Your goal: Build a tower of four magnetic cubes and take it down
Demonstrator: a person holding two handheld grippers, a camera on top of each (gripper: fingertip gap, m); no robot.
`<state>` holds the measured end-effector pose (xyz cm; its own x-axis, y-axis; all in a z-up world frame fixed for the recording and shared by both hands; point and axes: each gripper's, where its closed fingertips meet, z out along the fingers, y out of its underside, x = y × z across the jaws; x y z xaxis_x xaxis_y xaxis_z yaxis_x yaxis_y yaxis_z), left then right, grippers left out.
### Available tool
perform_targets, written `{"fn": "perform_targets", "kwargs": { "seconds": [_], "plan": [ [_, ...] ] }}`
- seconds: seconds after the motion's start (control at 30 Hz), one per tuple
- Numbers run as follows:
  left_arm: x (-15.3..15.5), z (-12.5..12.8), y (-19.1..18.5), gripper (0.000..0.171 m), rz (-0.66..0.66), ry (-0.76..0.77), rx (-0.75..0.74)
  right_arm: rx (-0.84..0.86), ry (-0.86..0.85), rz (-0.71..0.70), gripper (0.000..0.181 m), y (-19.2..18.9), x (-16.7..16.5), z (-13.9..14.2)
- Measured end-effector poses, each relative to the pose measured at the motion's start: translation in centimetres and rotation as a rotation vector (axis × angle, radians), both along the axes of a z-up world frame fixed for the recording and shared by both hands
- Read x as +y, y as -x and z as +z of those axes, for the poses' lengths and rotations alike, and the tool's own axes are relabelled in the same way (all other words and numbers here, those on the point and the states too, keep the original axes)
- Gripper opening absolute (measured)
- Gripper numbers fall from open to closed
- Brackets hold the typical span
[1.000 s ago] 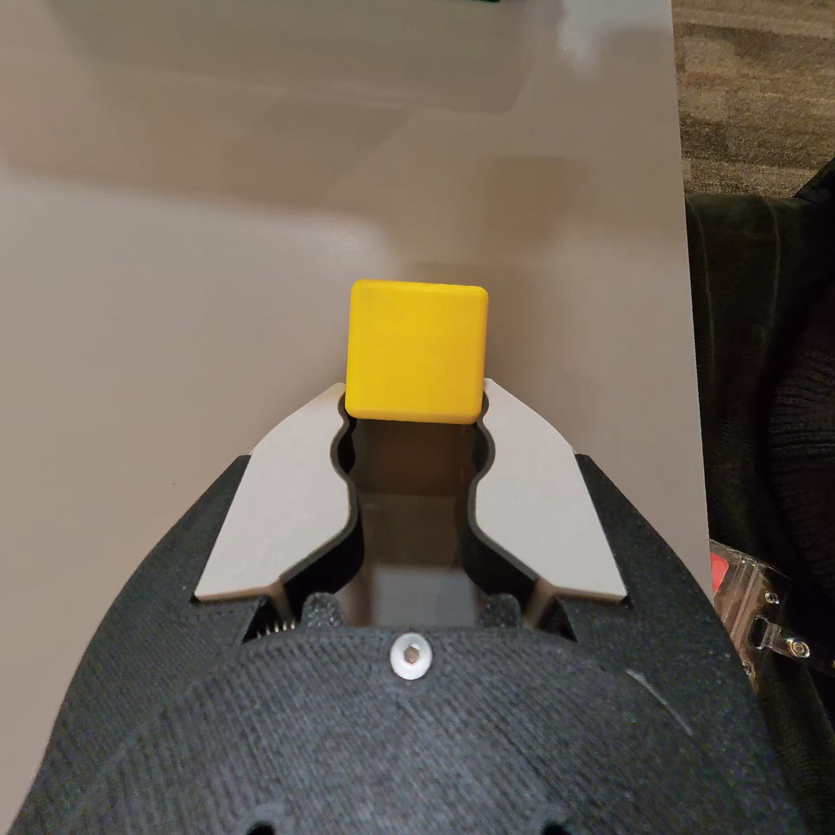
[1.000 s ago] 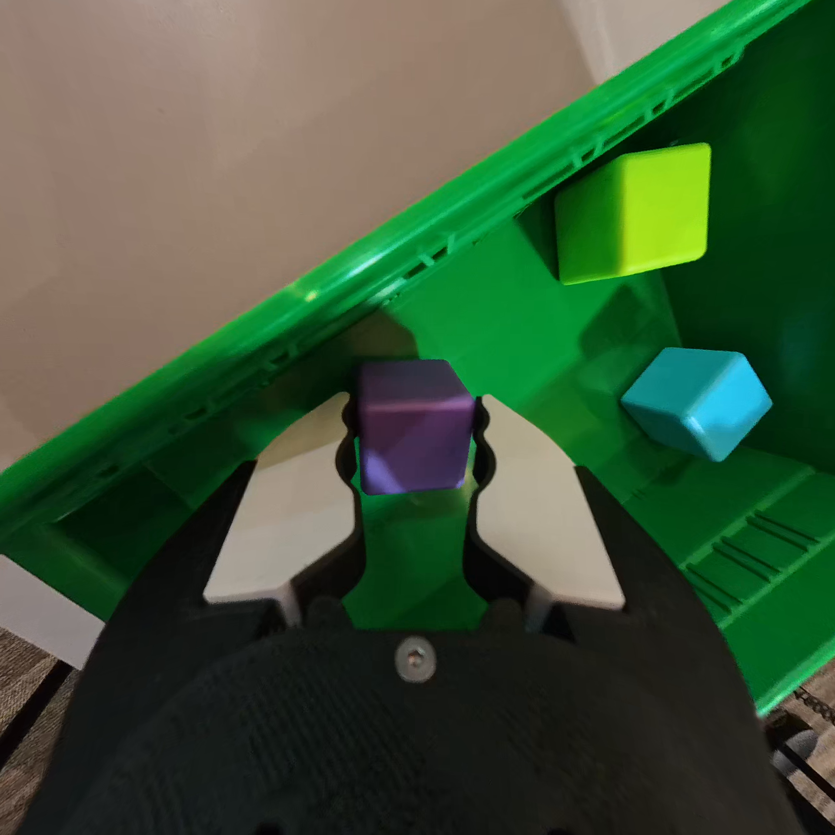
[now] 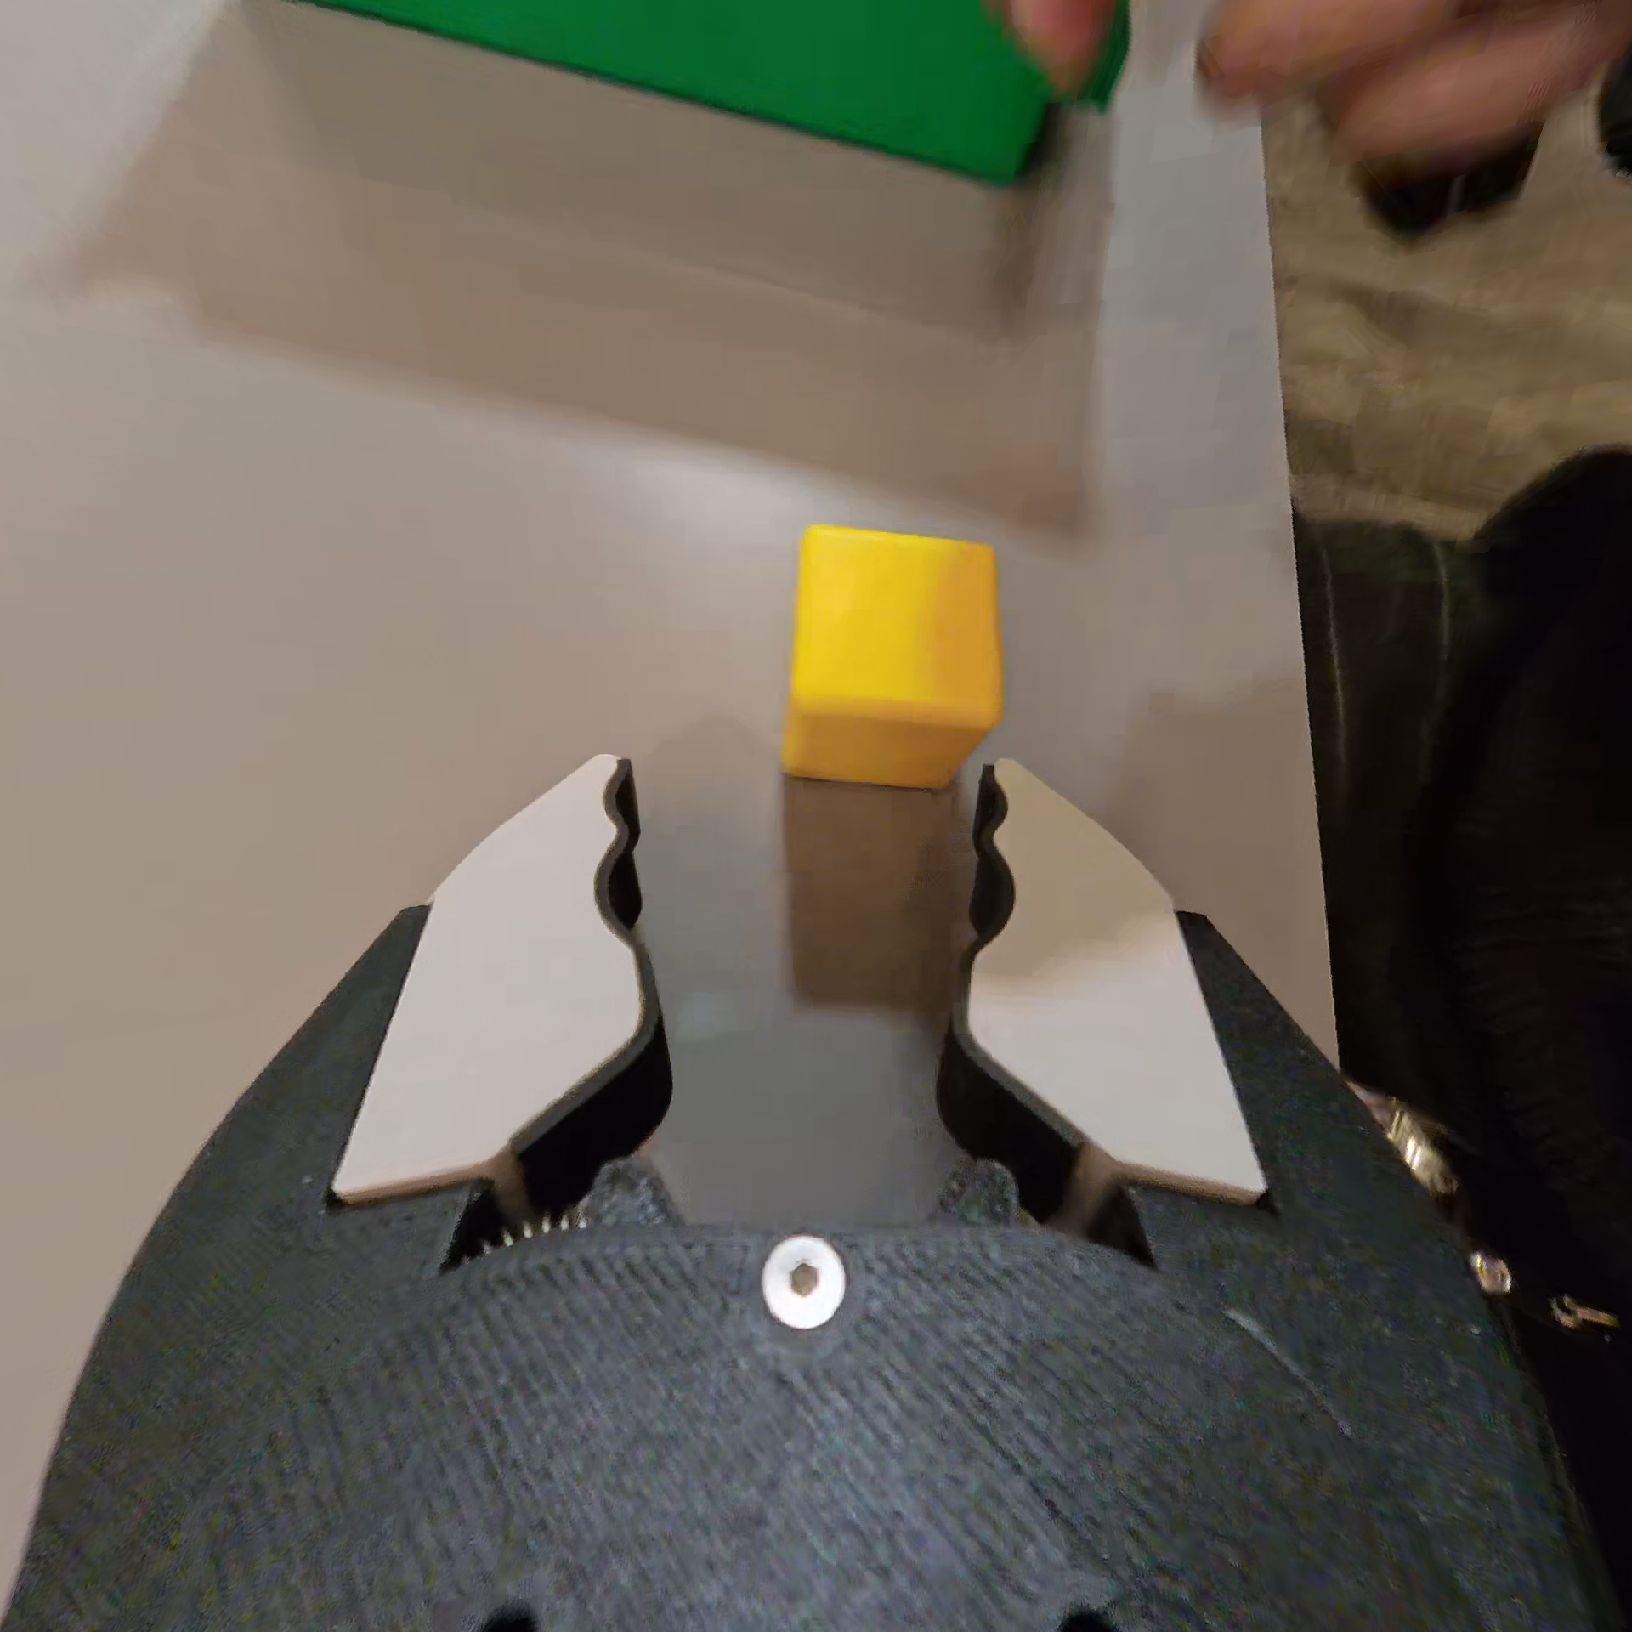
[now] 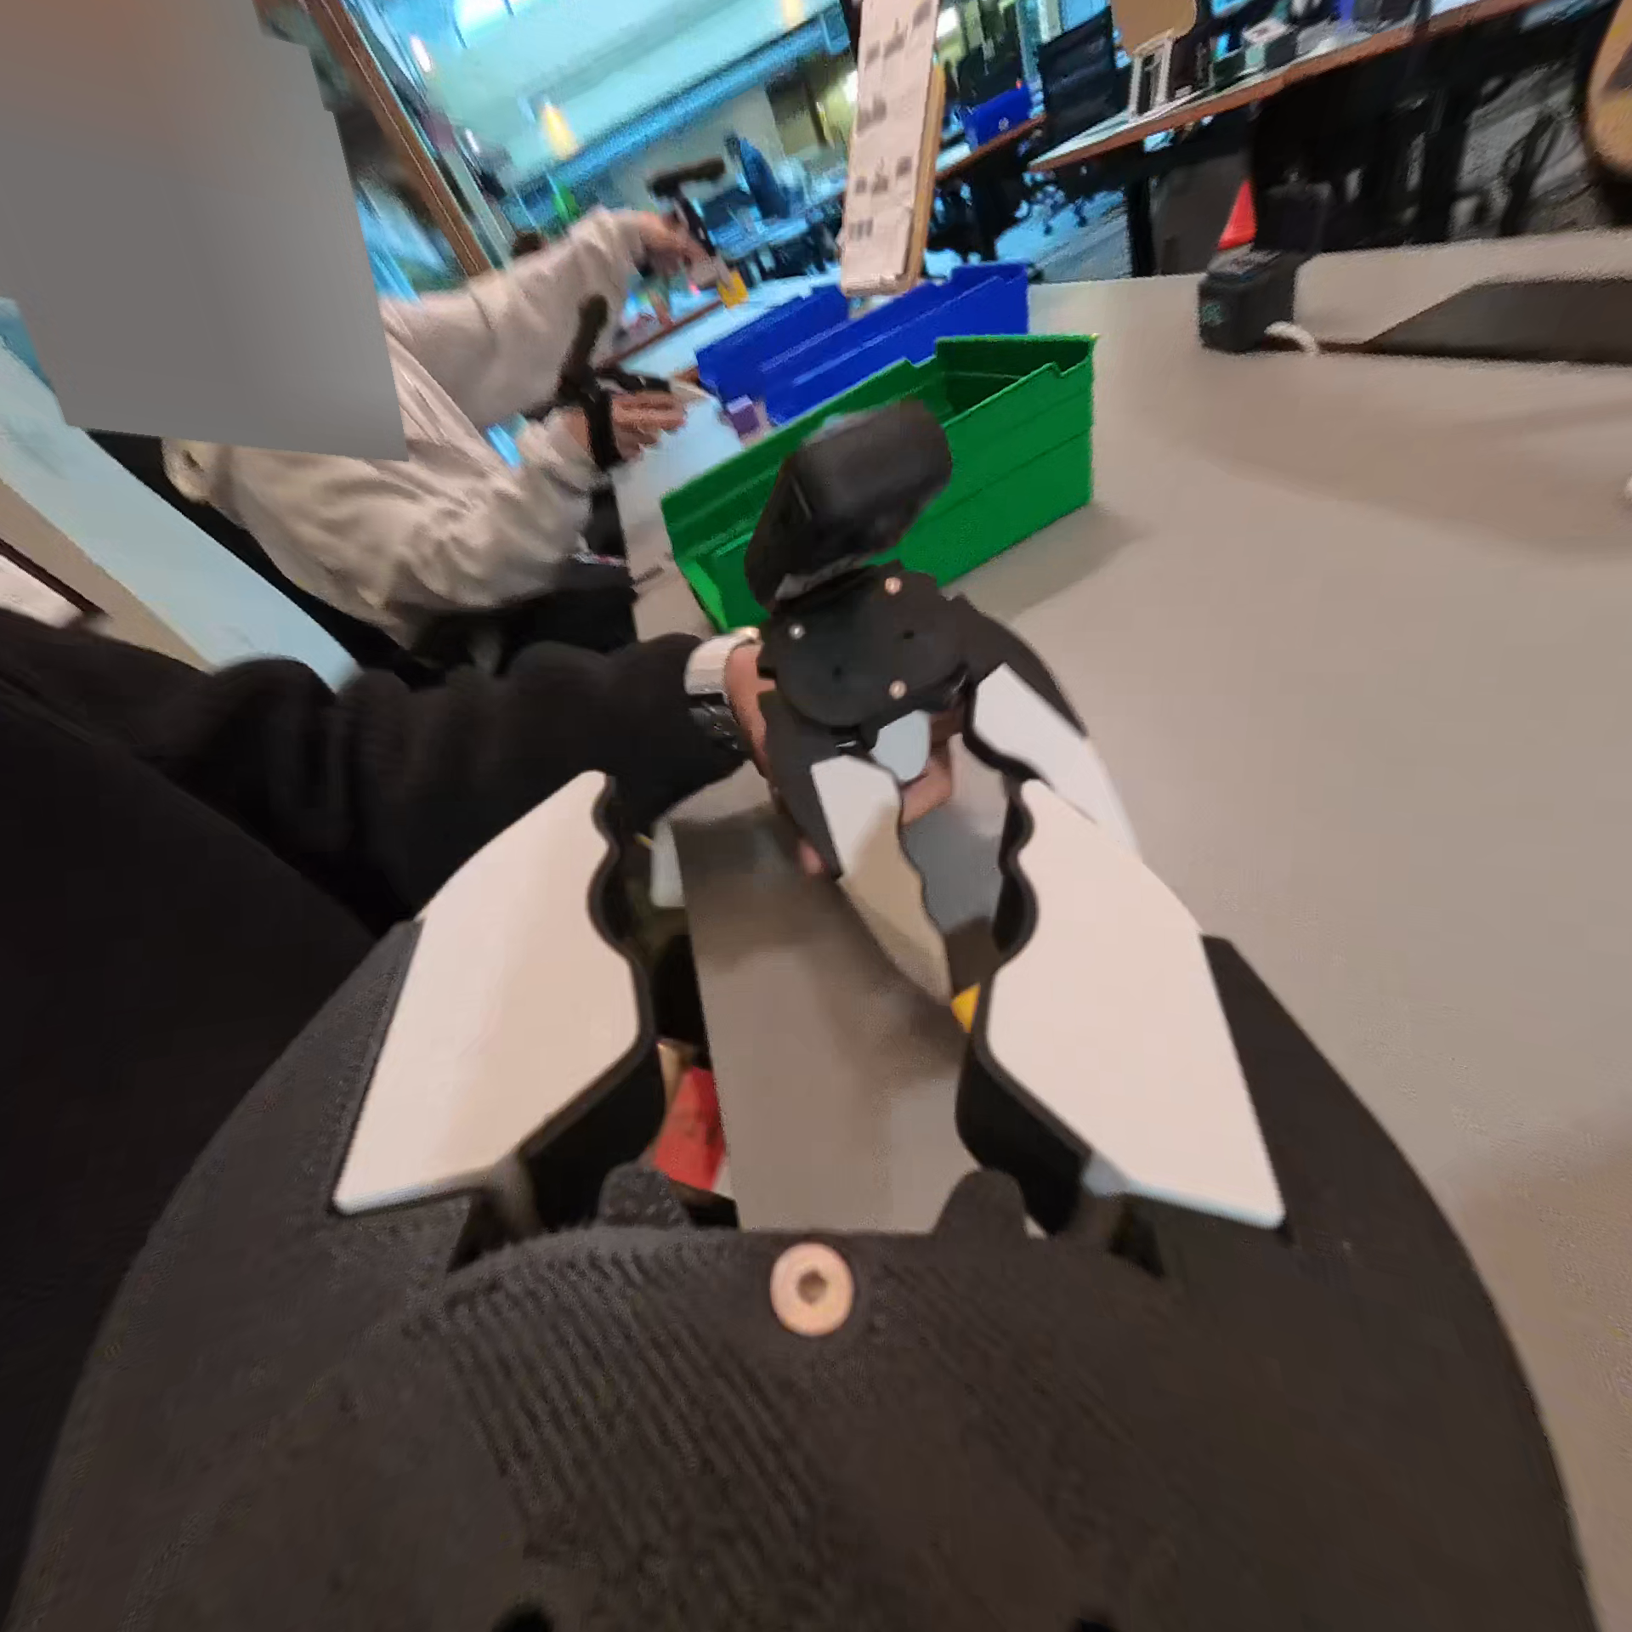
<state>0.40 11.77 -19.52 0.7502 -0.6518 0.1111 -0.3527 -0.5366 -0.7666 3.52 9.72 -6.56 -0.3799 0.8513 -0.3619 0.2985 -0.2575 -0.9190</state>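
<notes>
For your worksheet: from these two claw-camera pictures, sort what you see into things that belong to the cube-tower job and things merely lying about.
Belonging to the job:
- yellow cube, standing on the table
- green bin
- left claw, open
- right claw, open, empty

Just lying about:
- blue bins
- black device farther back
- red item below the table edge

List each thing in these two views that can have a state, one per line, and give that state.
Left hand-held gripper: open, empty, just short of the cube.
Right hand-held gripper: open, empty, raised over the table.
Yellow cube: alone, flat on the table, nothing stacked on it.
Green bin: upright on the table, open-topped.
</notes>
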Motion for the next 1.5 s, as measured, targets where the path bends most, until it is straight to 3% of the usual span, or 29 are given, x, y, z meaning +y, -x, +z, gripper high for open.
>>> {"fn": "perform_targets", "kwargs": {
  "seconds": [0.07, 0.23, 0.33, 0.4, 0.6, 0.9, 1.07, 1.23, 1.33, 1.5],
  "plan": [
    [0.8, 1.3, 1.0, 0.074, 0.064, -0.040, -0.102, -0.023, 0.073, 0.001, 0.080, 0.6, 0.2, -1.6],
    [2.4, 3.2, 3.6, 0.072, 0.209, -0.120, -0.243, -0.126, -0.156, -0.078, 0.081, 0.8, 2.7, -6.7],
    [2.7, 3.9, 4.0, 0.067, 0.235, -0.155, -0.274, -0.157, -0.262, -0.055, 0.083, 0.9, 2.6, -8.3],
    [2.9, 3.6, 4.4, 0.053, 0.265, -0.157, -0.245, -0.189, -0.363, -0.037, 0.084, 0.9, 2.4, -9.6],
    [3.1, 3.5, 4.5, 0.056, 0.278, -0.160, -0.242, -0.259, -0.543, -0.002, 0.085, 0.9, 1.8, -12.1],
    [3.3, 3.4, 4.7, 0.058, 0.295, -0.150, -0.243, -0.348, -0.705, 0.061, 0.058, -0.4, 2.0, -14.4],
    [3.3, 3.3, 4.6, 0.058, 0.294, -0.147, -0.238, -0.274, -0.691, 0.071, 0.060, 0.0, 1.2, -13.3],
    [3.3, 3.3, 4.6, 0.057, 0.291, -0.146, -0.234, -0.255, -0.737, 0.120, 0.043, -0.3, 0.5, -13.5],
    [3.3, 3.2, 4.5, 0.057, 0.288, -0.146, -0.226, -0.247, -0.729, 0.156, 0.050, -0.6, -0.1, -13.5],
    [3.3, 3.2, 4.4, 0.057, 0.284, -0.144, -0.218, -0.173, -0.746, 0.102, 0.061, 0.4, -0.1, -12.5]
  ]
}}
